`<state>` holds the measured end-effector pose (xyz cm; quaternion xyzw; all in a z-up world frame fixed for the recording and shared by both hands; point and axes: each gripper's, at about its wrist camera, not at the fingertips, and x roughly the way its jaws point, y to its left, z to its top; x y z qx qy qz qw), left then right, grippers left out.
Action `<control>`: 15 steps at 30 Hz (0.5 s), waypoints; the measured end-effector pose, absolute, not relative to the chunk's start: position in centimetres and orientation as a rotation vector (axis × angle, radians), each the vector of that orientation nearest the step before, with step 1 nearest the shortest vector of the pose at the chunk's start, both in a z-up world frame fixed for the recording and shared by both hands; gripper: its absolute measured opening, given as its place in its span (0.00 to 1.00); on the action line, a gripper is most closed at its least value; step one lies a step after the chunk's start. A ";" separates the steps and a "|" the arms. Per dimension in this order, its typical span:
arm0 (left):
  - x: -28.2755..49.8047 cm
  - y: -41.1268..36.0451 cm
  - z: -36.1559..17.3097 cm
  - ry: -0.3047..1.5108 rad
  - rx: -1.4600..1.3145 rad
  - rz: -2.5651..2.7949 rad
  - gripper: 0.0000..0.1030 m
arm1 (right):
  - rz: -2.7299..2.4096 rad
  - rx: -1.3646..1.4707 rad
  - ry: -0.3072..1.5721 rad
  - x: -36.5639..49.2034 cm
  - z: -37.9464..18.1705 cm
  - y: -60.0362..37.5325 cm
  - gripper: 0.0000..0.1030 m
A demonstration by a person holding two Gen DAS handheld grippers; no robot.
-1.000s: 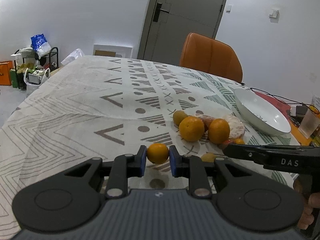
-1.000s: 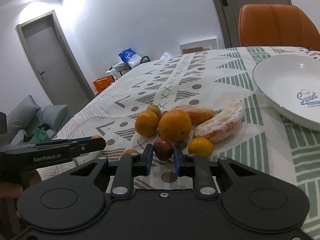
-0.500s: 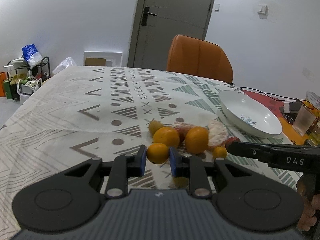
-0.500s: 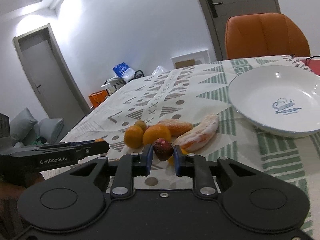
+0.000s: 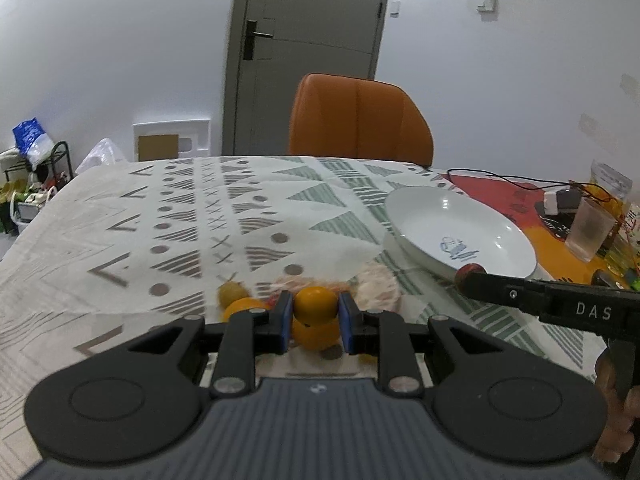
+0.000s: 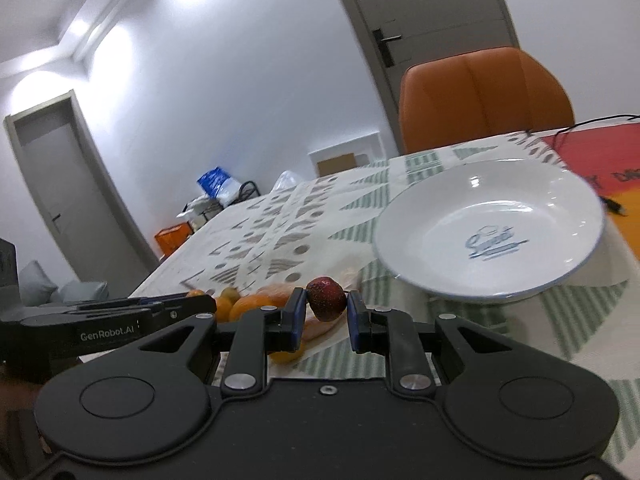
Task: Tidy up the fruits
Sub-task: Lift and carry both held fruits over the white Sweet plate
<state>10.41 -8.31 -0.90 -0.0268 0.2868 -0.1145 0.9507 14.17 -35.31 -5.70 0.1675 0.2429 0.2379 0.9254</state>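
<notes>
My left gripper (image 5: 314,307) is shut on a small orange (image 5: 315,303) and holds it above the fruit pile. My right gripper (image 6: 326,305) is shut on a dark red fruit (image 6: 326,298) and holds it in the air just left of the white bowl (image 6: 552,280). The red fruit also shows in the left wrist view (image 5: 470,270) at the bowl's near rim (image 5: 416,254). More oranges (image 5: 242,306), a small green-yellow fruit (image 5: 231,293) and peeled fruit in wrap (image 5: 378,286) lie on the patterned tablecloth (image 5: 180,240).
An orange chair (image 5: 360,118) stands at the table's far side. A plastic cup (image 5: 588,232), a cable and clutter sit on the red-orange mat at the right. The bowl has nothing in it.
Both grippers have lifted with their fruit and moved to the right, toward the bowl. The bowl looks larger and nearer in the right wrist view.
</notes>
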 end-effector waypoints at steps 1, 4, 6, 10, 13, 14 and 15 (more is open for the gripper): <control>10.6 -8.7 -0.8 0.583 -0.050 -0.237 0.22 | 0.482 0.348 0.494 14.3 -5.7 -35.7 0.20; 11.0 -9.9 -0.6 0.580 -0.036 -0.248 0.22 | 0.465 0.363 0.485 14.5 -5.8 -36.8 0.20; 11.3 -10.7 -0.5 0.577 -0.028 -0.253 0.22 | 0.455 0.372 0.478 14.6 -5.9 -37.5 0.20; 11.9 -11.9 -0.2 0.573 -0.009 -0.262 0.22 | 0.436 0.402 0.469 14.8 -6.0 -38.9 0.20; 12.4 -12.6 -0.1 0.572 0.002 -0.269 0.22 | 0.416 0.418 0.460 15.0 -6.2 -39.8 0.20; 12.6 -12.9 0.0 0.572 0.005 -0.273 0.22 | 0.409 0.420 0.459 15.1 -6.3 -40.1 0.20; 12.7 -13.1 0.0 0.572 0.009 -0.276 0.22 | 0.401 0.423 0.459 15.2 -6.4 -40.3 0.20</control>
